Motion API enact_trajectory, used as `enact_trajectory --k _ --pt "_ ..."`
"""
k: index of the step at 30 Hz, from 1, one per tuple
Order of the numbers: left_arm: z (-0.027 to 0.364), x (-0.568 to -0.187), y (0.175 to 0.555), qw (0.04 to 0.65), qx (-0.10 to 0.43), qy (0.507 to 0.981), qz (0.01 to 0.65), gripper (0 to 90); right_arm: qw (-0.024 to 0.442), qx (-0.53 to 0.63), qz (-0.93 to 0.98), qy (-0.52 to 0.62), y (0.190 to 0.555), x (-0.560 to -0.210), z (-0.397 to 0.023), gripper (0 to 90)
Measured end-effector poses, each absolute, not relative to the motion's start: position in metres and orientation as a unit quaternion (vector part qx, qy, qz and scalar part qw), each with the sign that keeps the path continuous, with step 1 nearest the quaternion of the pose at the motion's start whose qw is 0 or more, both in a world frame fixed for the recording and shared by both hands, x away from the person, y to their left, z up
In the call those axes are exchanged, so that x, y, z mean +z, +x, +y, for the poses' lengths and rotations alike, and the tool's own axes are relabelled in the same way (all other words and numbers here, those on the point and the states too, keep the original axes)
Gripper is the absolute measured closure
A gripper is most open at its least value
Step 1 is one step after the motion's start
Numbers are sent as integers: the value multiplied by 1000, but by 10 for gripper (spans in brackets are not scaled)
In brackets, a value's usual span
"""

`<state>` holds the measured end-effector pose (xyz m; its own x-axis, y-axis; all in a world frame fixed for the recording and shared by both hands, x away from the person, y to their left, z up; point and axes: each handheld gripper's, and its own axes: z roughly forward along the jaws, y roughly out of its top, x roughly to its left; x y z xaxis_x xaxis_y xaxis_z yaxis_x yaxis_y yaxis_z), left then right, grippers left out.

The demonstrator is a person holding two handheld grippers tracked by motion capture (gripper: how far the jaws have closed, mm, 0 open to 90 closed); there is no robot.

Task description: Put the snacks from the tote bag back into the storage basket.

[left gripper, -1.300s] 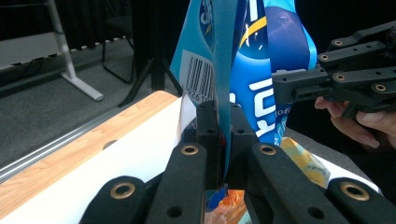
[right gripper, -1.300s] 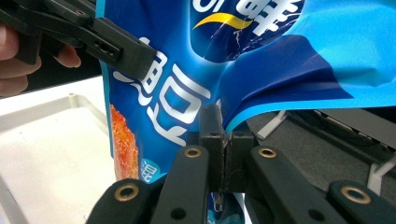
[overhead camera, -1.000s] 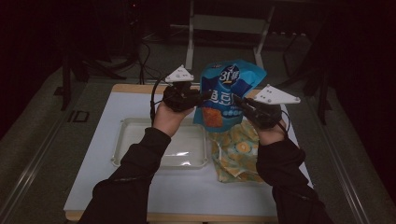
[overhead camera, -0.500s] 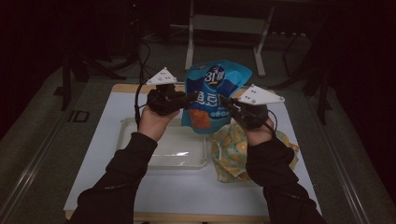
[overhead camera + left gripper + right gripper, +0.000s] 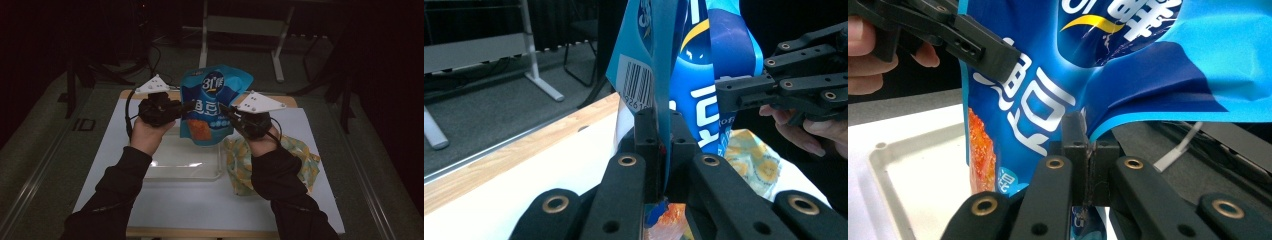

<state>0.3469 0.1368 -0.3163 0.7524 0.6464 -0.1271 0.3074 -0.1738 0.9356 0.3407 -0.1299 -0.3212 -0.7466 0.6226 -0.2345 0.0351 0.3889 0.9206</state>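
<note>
A blue snack bag [image 5: 214, 100] with white lettering and an orange picture hangs upright above the table, stretched between both grippers. My left gripper [image 5: 185, 107] is shut on the bag's left edge; in the left gripper view its jaws [image 5: 659, 132] pinch the seam of the bag [image 5: 701, 75] below a barcode. My right gripper [image 5: 224, 109] is shut on the bag's right edge, and the right gripper view shows that gripper [image 5: 1087, 142] clamped on a fold of the bag [image 5: 1148, 45]. The bag's bottom hangs over the far edge of a clear tray [image 5: 165, 167].
The tray lies on a white mat [image 5: 200, 210] over a wooden table. A crumpled yellow patterned cloth [image 5: 305, 160] lies to the tray's right. Beyond the table stand dark chairs, cables and a white table frame [image 5: 240, 25].
Both hands have carried the bag to the left, from above the cloth to above the tray's far edge. Both grips stayed shut.
</note>
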Motion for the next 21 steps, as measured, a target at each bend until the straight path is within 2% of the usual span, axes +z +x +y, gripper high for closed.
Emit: enact_trajectory --k 11,21 --pt "153 -315 332 557 159 749 321 887 280 517 784 201 332 -321 -113 890" --pt "163 -331 325 556 159 750 321 886 278 511 789 197 325 -333 -103 890"
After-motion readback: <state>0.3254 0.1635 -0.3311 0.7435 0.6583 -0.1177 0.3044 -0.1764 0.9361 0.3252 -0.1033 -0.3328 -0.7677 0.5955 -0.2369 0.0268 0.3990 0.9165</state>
